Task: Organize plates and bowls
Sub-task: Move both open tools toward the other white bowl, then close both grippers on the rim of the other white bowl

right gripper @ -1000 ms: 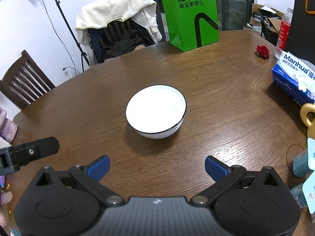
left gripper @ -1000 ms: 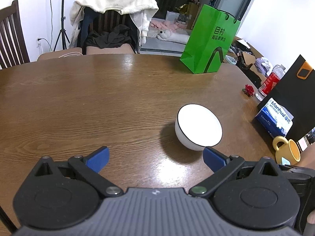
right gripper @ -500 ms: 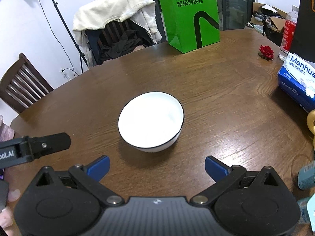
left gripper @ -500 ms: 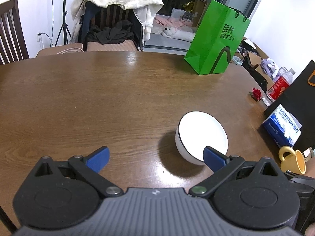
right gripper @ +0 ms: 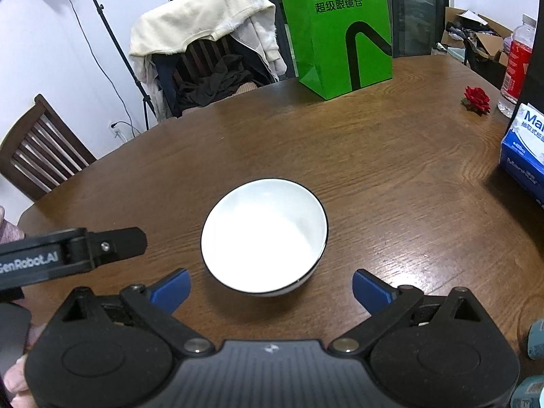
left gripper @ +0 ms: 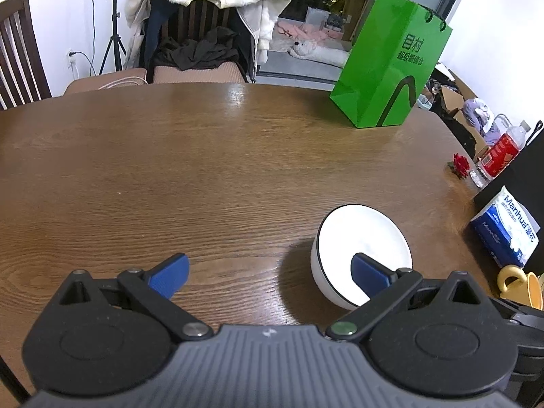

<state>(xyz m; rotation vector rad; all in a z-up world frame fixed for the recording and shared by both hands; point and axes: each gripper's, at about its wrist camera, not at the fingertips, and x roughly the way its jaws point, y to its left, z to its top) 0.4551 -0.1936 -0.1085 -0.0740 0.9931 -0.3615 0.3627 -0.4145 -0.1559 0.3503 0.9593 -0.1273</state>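
A white bowl (right gripper: 263, 234) with a thin black rim stands upright on the brown wooden table (right gripper: 391, 183). My right gripper (right gripper: 270, 285) is open, and the bowl lies just ahead of its blue fingertips, centred between them. In the left wrist view the same bowl (left gripper: 360, 238) sits low on the right. My left gripper (left gripper: 268, 270) is open too, and its right blue fingertip (left gripper: 369, 272) overlaps the bowl's near side. Whether that fingertip touches the bowl I cannot tell. The left gripper's arm (right gripper: 71, 250) shows at the left edge of the right wrist view.
A green paper bag (left gripper: 391, 71) stands at the table's far edge. A blue tissue box (left gripper: 506, 233), a yellow mug (left gripper: 520, 287), a red rose (left gripper: 460, 163) and a red-labelled bottle (left gripper: 499, 149) line the right side. Chairs (left gripper: 204, 34) stand behind the table.
Both grippers have moved closer to the bowl. It now sits lower and nearer in both views, and the left gripper's right fingertip has come to overlap it. Both stay open.
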